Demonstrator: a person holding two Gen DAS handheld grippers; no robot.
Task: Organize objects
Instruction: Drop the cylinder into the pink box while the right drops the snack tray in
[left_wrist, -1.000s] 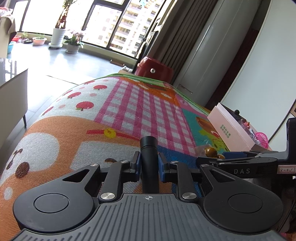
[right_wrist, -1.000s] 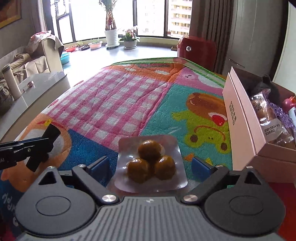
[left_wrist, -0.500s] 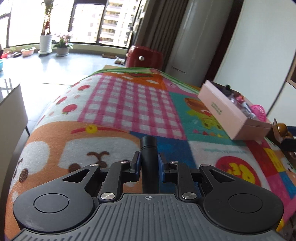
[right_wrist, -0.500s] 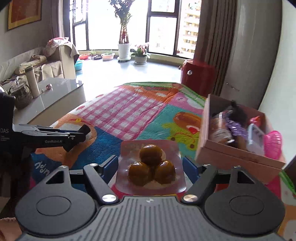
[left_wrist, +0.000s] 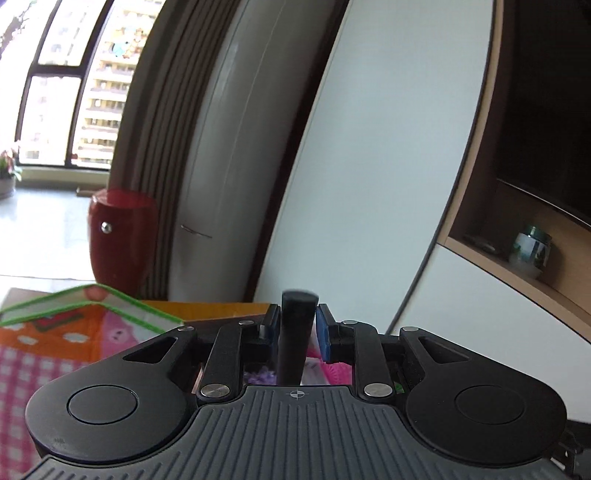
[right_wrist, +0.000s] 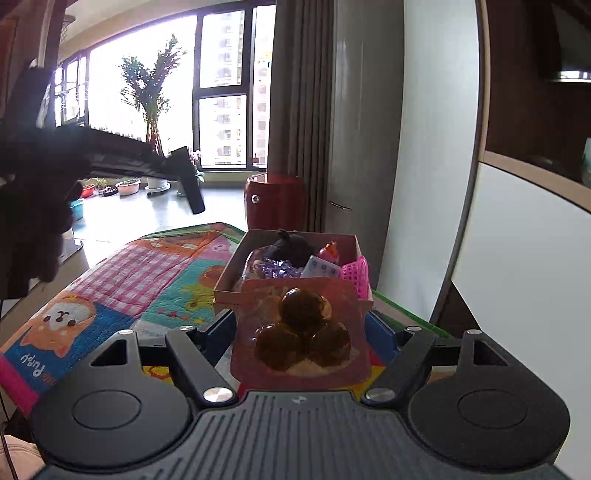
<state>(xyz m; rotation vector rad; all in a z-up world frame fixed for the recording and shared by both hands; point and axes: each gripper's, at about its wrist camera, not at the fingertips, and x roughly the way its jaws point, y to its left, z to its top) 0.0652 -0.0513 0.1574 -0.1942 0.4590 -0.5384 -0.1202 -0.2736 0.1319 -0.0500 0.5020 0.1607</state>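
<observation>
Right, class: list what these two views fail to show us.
- Box floor, right wrist view: hidden by the snack pack.
- Black cylinder lower end, left wrist view: hidden behind the gripper body.
- Shelf jar label: blurred.

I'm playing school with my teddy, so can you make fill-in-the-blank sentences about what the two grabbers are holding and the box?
1. The left gripper is shut on a black ____.
2. The packet in the right gripper shows ____ round brown balls.
3. The cardboard box on the play mat is ____ in colour.

Missing words: cylinder; three; pink
</observation>
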